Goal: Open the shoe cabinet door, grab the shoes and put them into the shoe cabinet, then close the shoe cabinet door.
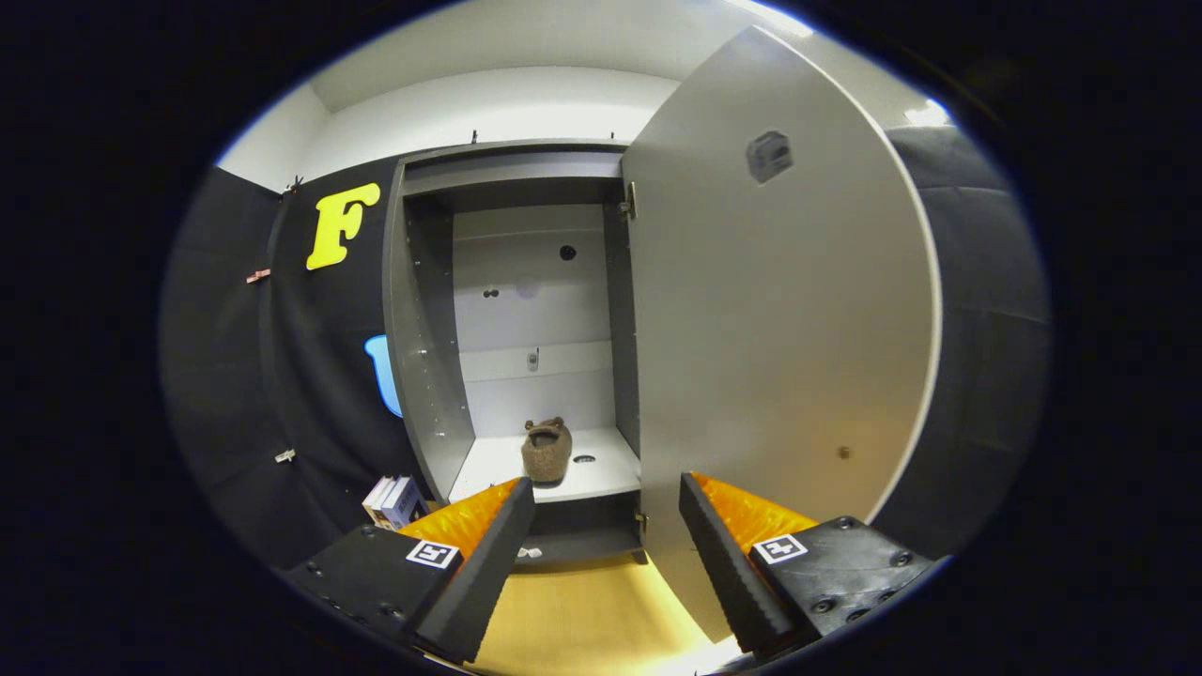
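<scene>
The grey shoe cabinet (427, 376) stands ahead with its door (779, 319) swung wide open to the right. A brown fuzzy shoe (547, 451) rests on the cabinet's white lower shelf (610, 474), toe toward the back. My gripper (606, 502) is open, with nothing between its fingers. The shoe lies beyond the fingertips, slightly to the left finger's side. The right finger (718, 554) sits close in front of the open door's lower edge.
A small stack of books or boxes (394, 500) sits on the floor left of the cabinet. The wooden floor (582, 610) spreads below the fingers. Black cloth walls flank the cabinet on both sides.
</scene>
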The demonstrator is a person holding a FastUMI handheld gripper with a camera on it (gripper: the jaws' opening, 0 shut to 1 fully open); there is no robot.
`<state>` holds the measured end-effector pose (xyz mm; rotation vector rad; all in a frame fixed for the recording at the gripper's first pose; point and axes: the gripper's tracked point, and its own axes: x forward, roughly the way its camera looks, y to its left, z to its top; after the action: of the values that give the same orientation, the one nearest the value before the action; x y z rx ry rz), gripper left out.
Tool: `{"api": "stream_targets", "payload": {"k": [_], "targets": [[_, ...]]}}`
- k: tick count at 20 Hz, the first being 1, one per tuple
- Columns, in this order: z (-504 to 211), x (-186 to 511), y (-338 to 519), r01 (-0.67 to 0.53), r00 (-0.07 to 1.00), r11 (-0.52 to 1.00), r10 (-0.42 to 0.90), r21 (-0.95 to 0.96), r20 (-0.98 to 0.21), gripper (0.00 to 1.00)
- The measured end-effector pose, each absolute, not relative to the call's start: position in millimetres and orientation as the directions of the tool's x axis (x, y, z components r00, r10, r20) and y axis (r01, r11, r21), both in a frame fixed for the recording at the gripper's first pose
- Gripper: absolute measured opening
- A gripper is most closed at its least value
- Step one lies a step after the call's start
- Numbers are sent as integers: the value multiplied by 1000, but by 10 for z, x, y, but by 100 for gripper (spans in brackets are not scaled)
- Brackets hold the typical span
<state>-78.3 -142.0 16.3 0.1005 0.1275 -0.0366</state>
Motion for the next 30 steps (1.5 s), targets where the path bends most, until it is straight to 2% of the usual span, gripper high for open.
{"api": "stream_targets", "payload": {"k": [9, 13, 24, 30], "targets": [[284, -1395, -2222, -109, 989, 989, 118, 99, -88, 97], [226, -1402, -2424, -145, 983, 984, 156, 106, -100, 97], [108, -1086, -3385, -14, 991, 991, 32, 135, -128, 98], [-21, -810, -3478, -24, 987, 993, 42, 117, -152, 98]]}}
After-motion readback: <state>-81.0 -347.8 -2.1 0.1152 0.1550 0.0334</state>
